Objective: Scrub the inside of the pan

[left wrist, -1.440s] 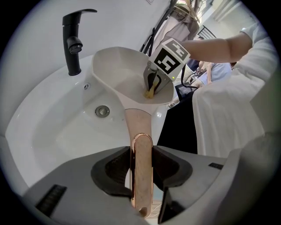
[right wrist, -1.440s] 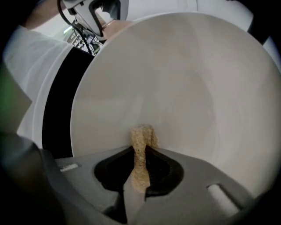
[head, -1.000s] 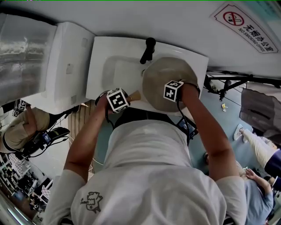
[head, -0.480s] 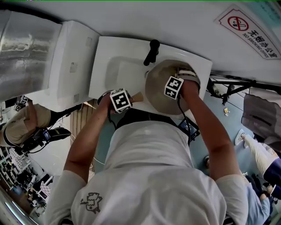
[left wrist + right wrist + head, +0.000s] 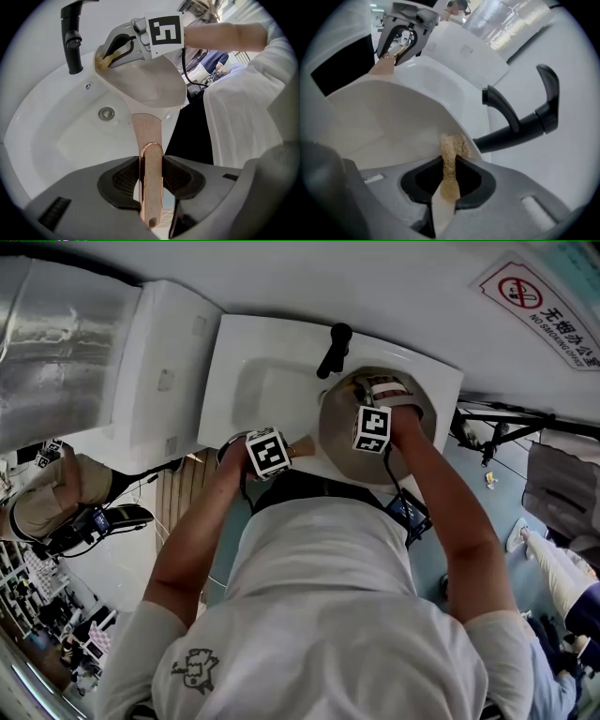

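Pan [image 5: 342, 437] under scrubbing, mid-stroke. Right tool [image 5: 449, 164] is pressed onto a tan scrub pad [image 5: 451, 147]. The pad's frayed end lies against the pan's inner wall just under the far rim, beside the black faucet [image 5: 520, 119]. Left tool [image 5: 151, 173] pinches the copper-toned handle [image 5: 149, 136] between both pads and holds the pan over the white sink [image 5: 56, 136], apparently tilted.

What has just changed: the right tool has swept across the inside, from the near right part of the bowl to the far edge next to the faucet. Its wrist has turned so that the pad's end meets the wall. Judged from this, one pass over the floor of the pan is done and the stroke is at its far limit. The rim zone is now being reached, while the near wall and the side toward the handle probably remain to be worked.

Against the earlier frame: in the head view the right tool's marker cube then covers the pan's near right edge, with the jaws hidden beneath it. Now the jaws and the pad show ahead of the cube, by the far rim. The left tool, the handle and the pan keep the same place against the sink. No water is seen running from the faucet.
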A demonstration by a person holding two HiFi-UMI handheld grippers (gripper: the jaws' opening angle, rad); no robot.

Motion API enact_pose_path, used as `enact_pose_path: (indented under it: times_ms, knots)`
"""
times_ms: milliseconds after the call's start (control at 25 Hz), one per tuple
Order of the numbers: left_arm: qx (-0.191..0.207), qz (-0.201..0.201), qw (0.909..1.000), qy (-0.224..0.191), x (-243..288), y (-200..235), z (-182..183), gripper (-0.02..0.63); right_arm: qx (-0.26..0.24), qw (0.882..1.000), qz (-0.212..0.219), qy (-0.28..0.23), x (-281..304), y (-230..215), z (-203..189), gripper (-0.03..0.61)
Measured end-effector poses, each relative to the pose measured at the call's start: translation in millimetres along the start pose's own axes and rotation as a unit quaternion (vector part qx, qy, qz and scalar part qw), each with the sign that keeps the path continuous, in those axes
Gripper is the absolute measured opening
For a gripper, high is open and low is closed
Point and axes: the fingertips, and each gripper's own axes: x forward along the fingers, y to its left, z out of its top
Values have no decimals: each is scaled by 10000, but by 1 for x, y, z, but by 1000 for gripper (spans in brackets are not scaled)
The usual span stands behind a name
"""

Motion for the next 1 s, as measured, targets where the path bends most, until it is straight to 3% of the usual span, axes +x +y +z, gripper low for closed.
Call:
enact_pose_path:
  times_ms: [240,440,680,840,1000]
  knots:
    - [54,92,9999,8,-3,2,1,156,-218,9939,907,-595,2,39,40,66]
    - [55,35,9999,-116,2,1,3,156,356,9778,1789,-1030,-8,65,61,67]
    - [14,59,10000,26,-2,1,-2,156,1162,9244,3408,-1258,-33,116,73,69]
    - [15,56,10000,-47,-1,2,0,156,1905,8891,4006,-1126,-41,130,73,66]
    - [0,39,10000,-24,-1,2,-1,156,2671,8404,4677,-600,-50,147,64,64]
